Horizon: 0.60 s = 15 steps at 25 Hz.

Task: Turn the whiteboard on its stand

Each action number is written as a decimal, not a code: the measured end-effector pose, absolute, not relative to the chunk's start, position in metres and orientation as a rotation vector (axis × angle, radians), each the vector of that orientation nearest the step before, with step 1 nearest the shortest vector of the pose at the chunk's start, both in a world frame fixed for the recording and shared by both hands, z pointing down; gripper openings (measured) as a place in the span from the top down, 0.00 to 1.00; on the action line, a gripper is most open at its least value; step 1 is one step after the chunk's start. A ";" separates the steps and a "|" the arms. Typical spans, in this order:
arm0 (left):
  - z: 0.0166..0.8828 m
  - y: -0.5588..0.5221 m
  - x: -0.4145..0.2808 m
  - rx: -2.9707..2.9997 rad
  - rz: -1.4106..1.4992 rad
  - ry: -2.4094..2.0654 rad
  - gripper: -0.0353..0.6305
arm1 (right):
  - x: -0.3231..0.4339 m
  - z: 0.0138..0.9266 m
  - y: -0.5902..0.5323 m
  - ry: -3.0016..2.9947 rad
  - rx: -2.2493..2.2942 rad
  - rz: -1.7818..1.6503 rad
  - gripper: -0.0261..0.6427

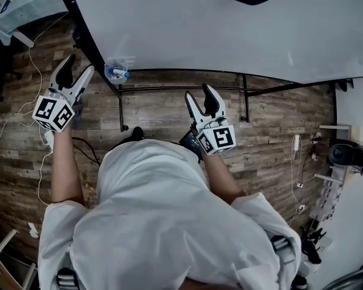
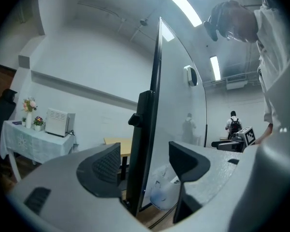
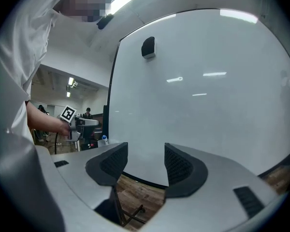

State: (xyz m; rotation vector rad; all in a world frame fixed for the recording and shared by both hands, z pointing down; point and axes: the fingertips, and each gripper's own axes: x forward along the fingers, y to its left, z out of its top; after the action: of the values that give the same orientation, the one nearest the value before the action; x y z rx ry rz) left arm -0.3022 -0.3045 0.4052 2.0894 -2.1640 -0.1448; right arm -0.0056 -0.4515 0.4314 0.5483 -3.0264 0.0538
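- White cloth top [image 1: 163, 222] fills 6 o'clock of the head view.
- left gripper [image 1: 77, 65], 10 o'clock: jaws wide, whiteboard [image 1: 218, 23] black edge between them (pads not touching).
- right gripper [image 1: 201, 93]: jaws wide, empty, facing the glossy board face.
- Whiteboard spans 12 o'clock on a thin black tube stand [image 1: 181, 89]; rough wood-plank floor [image 1: 272, 138].

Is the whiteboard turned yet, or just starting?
Done: nothing I can confirm. In hand: the left gripper is open at the side edge of the whiteboard, the right gripper open by its bottom edge; neither grips. Left: grab it and turn it on the stand.
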 end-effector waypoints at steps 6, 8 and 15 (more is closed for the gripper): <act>0.414 -0.343 -0.322 2.214 -0.104 -2.020 0.47 | -0.023 0.425 -0.463 -3.016 0.601 0.033 0.61; 0.412 -0.351 -0.321 2.289 -0.086 -1.951 0.47 | -0.027 0.429 -0.459 -3.003 0.596 0.040 0.61; 0.404 -0.370 -0.314 2.445 -0.032 -1.810 0.47 | -0.045 0.435 -0.466 -3.005 0.564 0.063 0.63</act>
State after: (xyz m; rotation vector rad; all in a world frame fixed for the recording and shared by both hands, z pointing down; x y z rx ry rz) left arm -0.3144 -0.3702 0.4041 2.4453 -1.8104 -0.0319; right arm -0.0450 -0.4660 0.4346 0.5636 -3.0054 0.0625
